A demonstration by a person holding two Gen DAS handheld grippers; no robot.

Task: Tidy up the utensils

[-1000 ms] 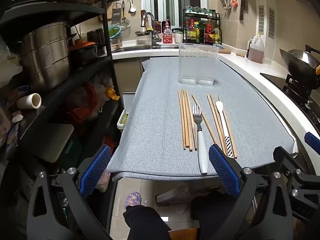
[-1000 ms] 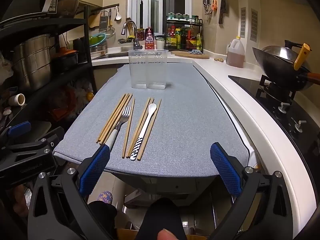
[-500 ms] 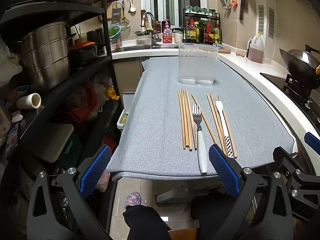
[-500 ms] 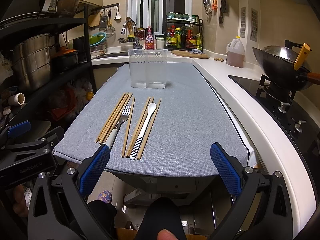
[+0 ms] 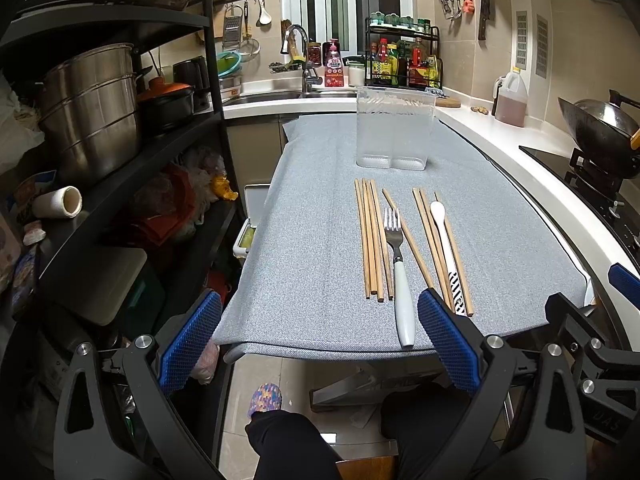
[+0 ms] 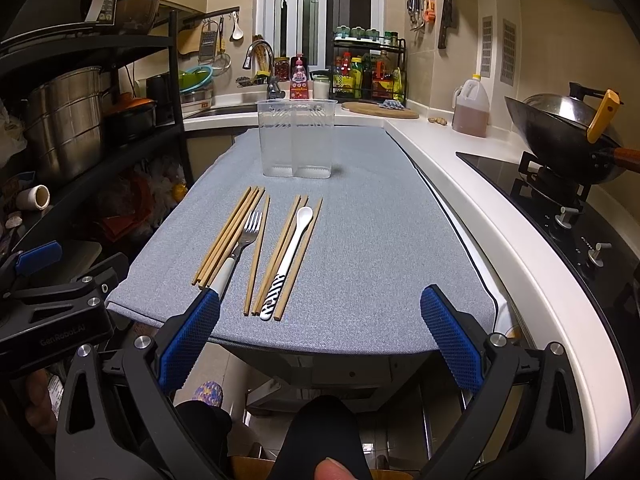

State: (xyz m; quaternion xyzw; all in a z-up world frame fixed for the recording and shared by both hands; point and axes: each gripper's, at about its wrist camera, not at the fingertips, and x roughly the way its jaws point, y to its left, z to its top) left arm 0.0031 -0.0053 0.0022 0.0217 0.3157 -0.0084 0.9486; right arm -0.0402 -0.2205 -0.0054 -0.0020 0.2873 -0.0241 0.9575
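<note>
On a grey cloth-covered table [image 5: 312, 240] lie several wooden chopsticks [image 5: 370, 236], a white-handled fork [image 5: 398, 268] and a white spoon with a striped handle [image 5: 446, 248]. A clear two-compartment holder [image 5: 394, 134] stands empty behind them. The same chopsticks [image 6: 232, 232], fork [image 6: 240, 244], spoon [image 6: 290, 252] and holder [image 6: 296, 140] show in the right wrist view. My left gripper [image 5: 320, 344] is open and empty, before the table's near edge. My right gripper [image 6: 320, 340] is open and empty, to its right.
A black shelf rack with steel pots [image 5: 88, 108] stands at the left. A white counter [image 6: 480, 184] with an oil jug [image 6: 472, 110], a hob and a wok [image 6: 568, 136] runs along the right. A sink and a spice rack [image 5: 404, 58] are at the back.
</note>
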